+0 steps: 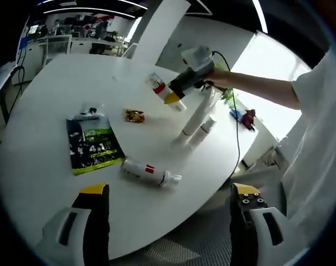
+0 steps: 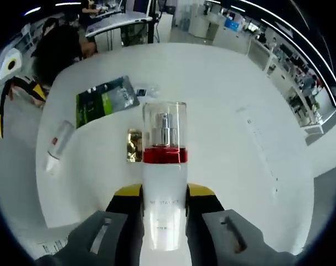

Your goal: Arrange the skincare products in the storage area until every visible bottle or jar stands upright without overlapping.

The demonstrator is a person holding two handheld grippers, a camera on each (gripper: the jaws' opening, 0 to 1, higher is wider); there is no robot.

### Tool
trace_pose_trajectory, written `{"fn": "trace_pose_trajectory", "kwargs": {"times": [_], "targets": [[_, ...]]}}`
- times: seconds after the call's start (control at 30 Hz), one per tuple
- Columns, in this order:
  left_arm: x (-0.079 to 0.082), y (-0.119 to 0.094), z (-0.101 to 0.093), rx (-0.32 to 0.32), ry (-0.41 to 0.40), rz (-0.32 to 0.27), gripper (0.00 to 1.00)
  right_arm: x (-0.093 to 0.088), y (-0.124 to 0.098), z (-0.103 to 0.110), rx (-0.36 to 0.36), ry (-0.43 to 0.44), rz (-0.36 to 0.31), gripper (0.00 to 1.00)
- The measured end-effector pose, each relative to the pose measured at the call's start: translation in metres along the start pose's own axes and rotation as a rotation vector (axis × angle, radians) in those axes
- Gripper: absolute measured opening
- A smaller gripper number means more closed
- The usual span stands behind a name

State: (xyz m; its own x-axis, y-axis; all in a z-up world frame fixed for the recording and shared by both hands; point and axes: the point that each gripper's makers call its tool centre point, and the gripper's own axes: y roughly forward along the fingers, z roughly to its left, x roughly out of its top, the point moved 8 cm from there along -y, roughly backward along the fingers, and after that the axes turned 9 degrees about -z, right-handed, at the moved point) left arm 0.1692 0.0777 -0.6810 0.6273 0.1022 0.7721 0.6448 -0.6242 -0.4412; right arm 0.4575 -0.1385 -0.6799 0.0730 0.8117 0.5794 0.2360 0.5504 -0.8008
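Observation:
My right gripper [image 2: 164, 192] is shut on a white pump bottle [image 2: 165, 166] with a red band and a clear cap, held above the white table [image 2: 223, 94]. In the left gripper view that same gripper [image 1: 176, 91] holds the bottle [image 1: 156, 83] tilted over the table's far side. Two white tubes [image 1: 195, 117] [image 1: 206, 127] stand upright close together. Another white bottle with a red mark [image 1: 149, 171] [image 2: 57, 146] lies on its side. My left gripper [image 1: 169, 191] is open with nothing in it, hanging near the table's front edge; its yellow tip [image 2: 21, 84] shows at the left.
A green and black sachet [image 1: 93, 145] [image 2: 106, 102] lies flat left of the lying bottle. A small gold packet [image 1: 134, 116] [image 2: 135, 145] sits mid-table. Small coloured items [image 1: 245, 118] rest near the table's right edge. A person's sleeve [image 1: 317, 105] is at the right.

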Motion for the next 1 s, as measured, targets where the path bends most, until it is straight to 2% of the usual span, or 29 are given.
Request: {"fn": "trace_pose_trajectory", "kwargs": {"times": [0.33, 0.47, 0.6, 0.9, 1.0], "targets": [[0.002, 0.0, -0.01, -0.019, 0.024, -0.011, 0.82, 0.027, -0.028, 0.01, -0.038, -0.047, -0.078, 0.27], [0.004, -0.003, -0.013, -0.029, 0.041, -0.019, 0.82, 0.039, -0.042, 0.013, -0.08, -0.058, -0.119, 0.27], [0.01, -0.007, -0.017, -0.04, 0.049, -0.045, 0.82, 0.057, -0.065, 0.018, -0.15, -0.086, -0.184, 0.27], [0.023, -0.014, -0.032, -0.072, 0.077, -0.112, 0.81, 0.095, -0.109, 0.072, -0.212, -0.147, -0.346, 0.27], [0.026, -0.018, -0.036, -0.083, 0.083, -0.131, 0.81, 0.102, -0.118, 0.091, -0.209, -0.159, -0.37, 0.27]]}}
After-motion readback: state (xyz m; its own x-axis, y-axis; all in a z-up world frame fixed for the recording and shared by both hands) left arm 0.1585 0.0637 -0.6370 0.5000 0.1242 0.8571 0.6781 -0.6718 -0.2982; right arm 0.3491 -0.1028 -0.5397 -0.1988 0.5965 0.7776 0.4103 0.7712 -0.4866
